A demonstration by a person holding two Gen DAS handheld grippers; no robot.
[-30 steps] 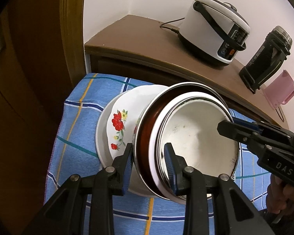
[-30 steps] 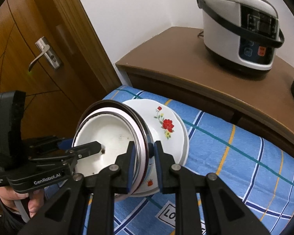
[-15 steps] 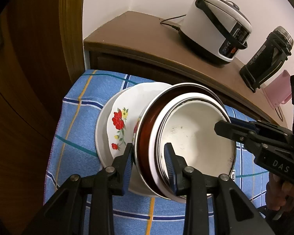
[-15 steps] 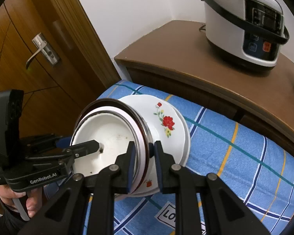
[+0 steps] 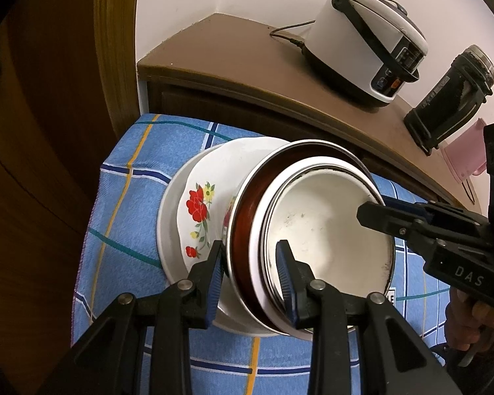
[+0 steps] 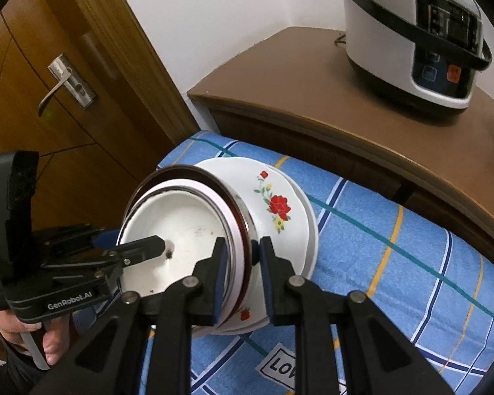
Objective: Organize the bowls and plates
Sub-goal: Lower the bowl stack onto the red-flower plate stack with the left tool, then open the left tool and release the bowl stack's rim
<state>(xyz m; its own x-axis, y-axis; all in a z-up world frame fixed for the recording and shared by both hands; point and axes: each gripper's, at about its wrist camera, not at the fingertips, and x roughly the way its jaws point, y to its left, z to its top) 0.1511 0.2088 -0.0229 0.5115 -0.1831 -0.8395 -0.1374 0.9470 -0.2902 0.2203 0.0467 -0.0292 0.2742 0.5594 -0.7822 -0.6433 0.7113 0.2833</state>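
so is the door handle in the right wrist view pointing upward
No, the door handle slopes down to the left from its metal plate.

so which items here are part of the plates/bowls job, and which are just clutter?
Job:
- white enamel bowl, innermost of the tilted stack
- brown bowl around it
- floral plate behind
- left gripper and right gripper, both clamped on the stack's rims

Clutter:
- rice cooker
- black blender base
- checked cloth
- door handle

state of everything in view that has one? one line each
left gripper: shut on the bowl stack's rim
right gripper: shut on the opposite rim
bowl stack: nested, tilted, leaning on the floral plates
floral plates: stacked on the cloth
rice cooker: lid closed, cord attached
door: shut, handle level
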